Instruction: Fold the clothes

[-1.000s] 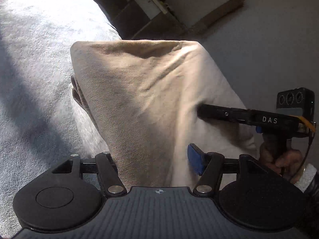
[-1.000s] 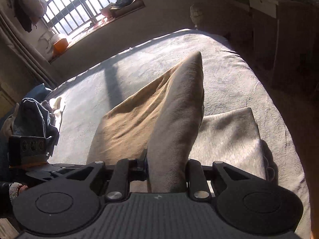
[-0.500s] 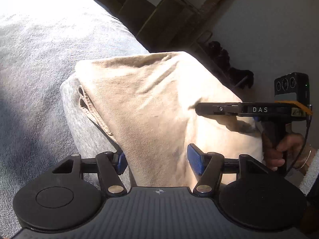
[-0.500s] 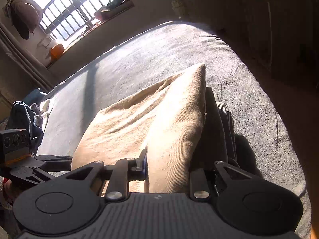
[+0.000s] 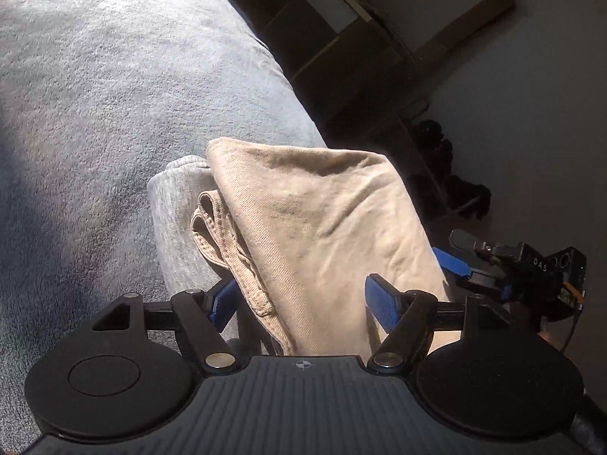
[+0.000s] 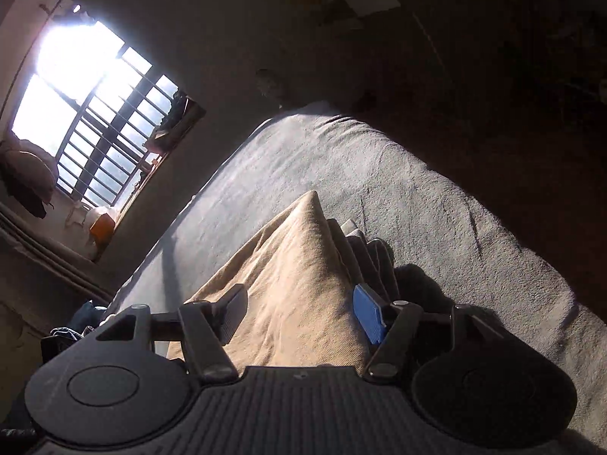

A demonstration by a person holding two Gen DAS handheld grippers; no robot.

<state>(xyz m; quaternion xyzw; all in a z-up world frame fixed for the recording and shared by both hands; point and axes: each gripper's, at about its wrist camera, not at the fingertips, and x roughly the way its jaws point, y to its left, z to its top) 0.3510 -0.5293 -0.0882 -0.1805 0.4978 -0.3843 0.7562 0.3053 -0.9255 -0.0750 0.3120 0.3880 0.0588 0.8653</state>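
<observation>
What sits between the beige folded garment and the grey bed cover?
In the left wrist view, a folded grey garment lies under the beige garment, on the bed cover. The right wrist view shows stacked folded edges there.

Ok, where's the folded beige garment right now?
The beige garment lies atop a folded grey garment near the bed edge, between both opening grippers: left gripper, right gripper.

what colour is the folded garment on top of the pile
Beige folded garment, clearest in the left wrist view.
</observation>
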